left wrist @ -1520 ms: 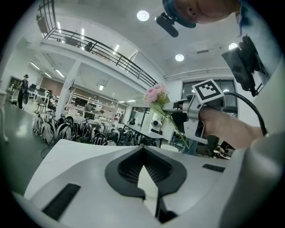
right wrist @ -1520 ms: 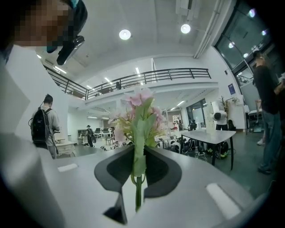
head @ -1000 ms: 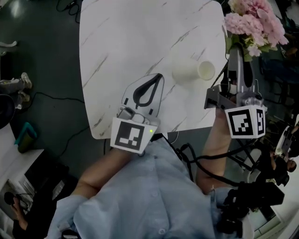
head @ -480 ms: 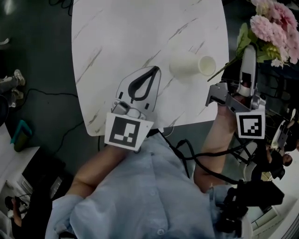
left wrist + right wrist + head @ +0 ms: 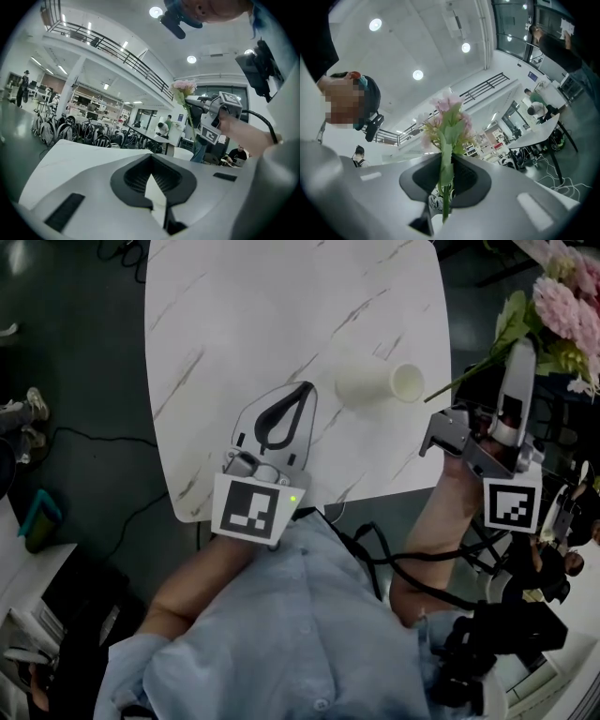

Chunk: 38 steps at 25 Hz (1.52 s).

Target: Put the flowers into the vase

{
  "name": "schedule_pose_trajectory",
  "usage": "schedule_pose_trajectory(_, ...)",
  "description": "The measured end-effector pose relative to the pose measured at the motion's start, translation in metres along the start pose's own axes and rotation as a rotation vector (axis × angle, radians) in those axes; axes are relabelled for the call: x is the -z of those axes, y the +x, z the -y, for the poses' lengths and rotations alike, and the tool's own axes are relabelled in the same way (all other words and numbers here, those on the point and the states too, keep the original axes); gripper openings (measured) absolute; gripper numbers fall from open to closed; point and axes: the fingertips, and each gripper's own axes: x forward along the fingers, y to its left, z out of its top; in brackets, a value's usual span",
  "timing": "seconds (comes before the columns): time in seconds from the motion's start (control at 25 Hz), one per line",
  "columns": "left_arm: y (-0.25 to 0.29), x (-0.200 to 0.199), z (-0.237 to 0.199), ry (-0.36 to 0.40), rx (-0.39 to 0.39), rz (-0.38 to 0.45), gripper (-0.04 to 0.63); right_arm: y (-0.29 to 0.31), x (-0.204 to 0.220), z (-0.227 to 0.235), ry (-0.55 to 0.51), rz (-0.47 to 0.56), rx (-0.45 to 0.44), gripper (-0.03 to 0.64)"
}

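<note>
The white vase (image 5: 370,382) lies on its side on the marble table (image 5: 244,315), mouth turned right. My right gripper (image 5: 518,357) hovers off the table's right edge, shut on the green stem of the pink flowers (image 5: 570,307). The stem's cut end (image 5: 452,387) pokes left, close to the vase's mouth. In the right gripper view the stem (image 5: 444,187) runs up between the jaws to the blooms (image 5: 447,112). My left gripper (image 5: 307,390) rests over the table's near part, left of the vase, shut and holding nothing. The left gripper view shows the flowers (image 5: 183,86) raised at right.
The table's near edge (image 5: 281,512) is right in front of the person's light blue shirt. Cables (image 5: 375,549) hang below it. A teal object (image 5: 39,519) lies on the dark floor at left. Dark equipment (image 5: 506,643) stands at lower right.
My right gripper has lifted and tilted with the flowers, carrying the blooms toward the picture's right edge and swinging the stem end out to the left. The left gripper has stayed put.
</note>
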Motion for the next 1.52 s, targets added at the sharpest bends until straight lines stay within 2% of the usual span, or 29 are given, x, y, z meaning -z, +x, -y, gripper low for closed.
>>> schedule_pose_trajectory(0.2,0.001,-0.001,-0.003,-0.009,-0.01,0.008,0.005,0.004,-0.005,-0.005,-0.003,0.039,-0.036,0.045)
schedule_pose_trajectory(0.4,0.0,0.001,-0.007,-0.023,-0.015,0.0,0.005,0.001,0.011,-0.006,-0.002,0.04,-0.071,0.046)
schedule_pose_trajectory(0.64,0.001,0.007,-0.009,-0.026,-0.004,-0.024,0.005,-0.007,0.041,0.001,-0.002,-0.019,-0.06,0.051)
schedule_pose_trajectory(1.0,0.011,0.012,-0.006,-0.025,0.004,-0.061,0.006,-0.02,0.061,0.012,-0.009,-0.065,-0.065,0.063)
schedule_pose_trajectory(1.52,0.026,0.02,-0.002,-0.003,0.027,-0.099,0.005,-0.056,0.101,0.032,-0.107,-0.2,-0.04,0.084)
